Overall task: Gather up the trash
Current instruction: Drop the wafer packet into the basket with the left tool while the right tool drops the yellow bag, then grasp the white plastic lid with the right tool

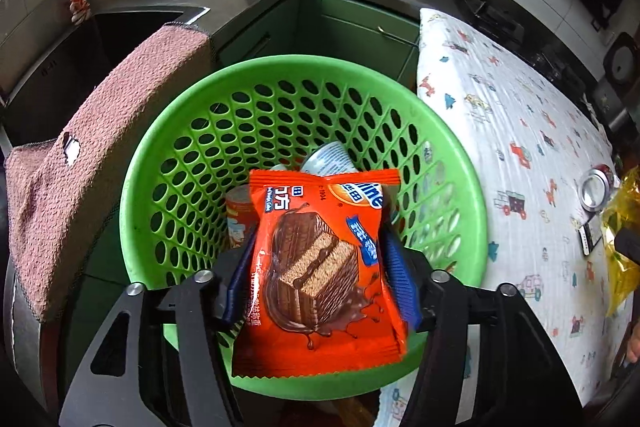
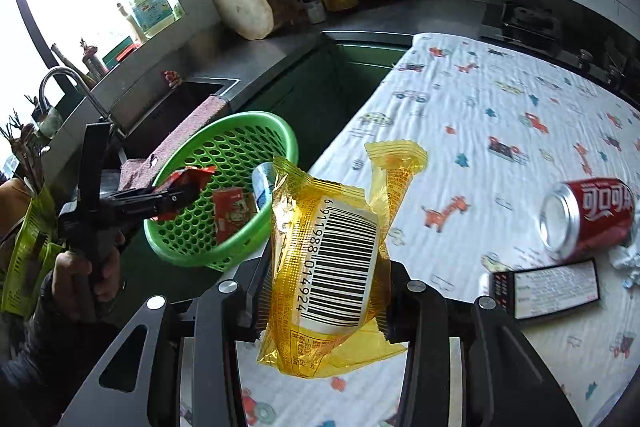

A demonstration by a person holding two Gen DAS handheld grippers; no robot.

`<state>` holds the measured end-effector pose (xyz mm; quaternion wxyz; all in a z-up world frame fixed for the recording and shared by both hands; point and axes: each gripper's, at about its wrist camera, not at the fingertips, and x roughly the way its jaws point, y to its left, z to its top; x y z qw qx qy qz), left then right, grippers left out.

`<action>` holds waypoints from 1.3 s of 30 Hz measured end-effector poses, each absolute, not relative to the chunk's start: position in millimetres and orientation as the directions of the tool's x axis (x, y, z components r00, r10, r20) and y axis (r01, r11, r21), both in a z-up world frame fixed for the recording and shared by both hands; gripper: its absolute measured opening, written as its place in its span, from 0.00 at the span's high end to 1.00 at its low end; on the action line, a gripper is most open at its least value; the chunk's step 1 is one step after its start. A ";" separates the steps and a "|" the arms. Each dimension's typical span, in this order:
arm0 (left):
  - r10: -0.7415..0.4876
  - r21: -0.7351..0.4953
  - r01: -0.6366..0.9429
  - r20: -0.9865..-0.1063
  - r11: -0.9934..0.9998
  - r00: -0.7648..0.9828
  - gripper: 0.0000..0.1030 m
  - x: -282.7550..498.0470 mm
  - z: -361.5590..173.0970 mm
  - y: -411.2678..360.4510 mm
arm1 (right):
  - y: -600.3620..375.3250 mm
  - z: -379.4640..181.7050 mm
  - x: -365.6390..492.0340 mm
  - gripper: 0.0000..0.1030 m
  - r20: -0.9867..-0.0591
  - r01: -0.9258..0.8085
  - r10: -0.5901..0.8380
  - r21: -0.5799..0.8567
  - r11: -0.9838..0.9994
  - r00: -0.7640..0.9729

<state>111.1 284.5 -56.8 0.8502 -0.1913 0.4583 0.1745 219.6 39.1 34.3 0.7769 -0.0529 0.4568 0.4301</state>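
The left gripper [image 1: 316, 267] clamps an orange wafer wrapper [image 1: 320, 267] directly over the green basket [image 1: 168, 147], which holds a small can [image 1: 326, 159] and a red carton [image 1: 236, 215]. The right gripper [image 2: 324, 291] clamps a yellow wrapper [image 2: 328, 267] bearing a barcode, above the table edge. At 3 o'clock on the patterned tablecloth [image 2: 480, 115] lie a red soda can [image 2: 588, 215] and a dark box [image 2: 548, 287]; a pink towel [image 1: 92, 155] drapes the sink [image 1: 60, 67] at 9 o'clock.

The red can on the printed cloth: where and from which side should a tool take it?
Grip the red can across its round middle, coming from above. It lies on its side on the cloth, silver end toward the camera, so the curved wall faces up. A black box lies close in front, so a low approach looks crowded.
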 end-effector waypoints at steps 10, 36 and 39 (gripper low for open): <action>0.098 -0.226 -0.489 -0.829 0.842 0.551 0.18 85.0 -60.9 309.1 | 145.5 19.6 220.4 0.61 -0.748 -0.747 0.650 0.356 0.562 0.133; 0.094 -0.298 -0.475 -0.762 0.828 0.640 0.12 47.8 -31.1 299.6 | 84.7 20.4 169.6 0.15 -0.755 -0.757 0.592 0.204 0.621 0.282; 0.073 -0.301 -0.447 -0.758 0.842 0.648 0.12 53.8 -28.6 284.4 | 39.4 19.5 167.7 0.14 -0.758 -0.718 0.558 0.175 0.674 0.339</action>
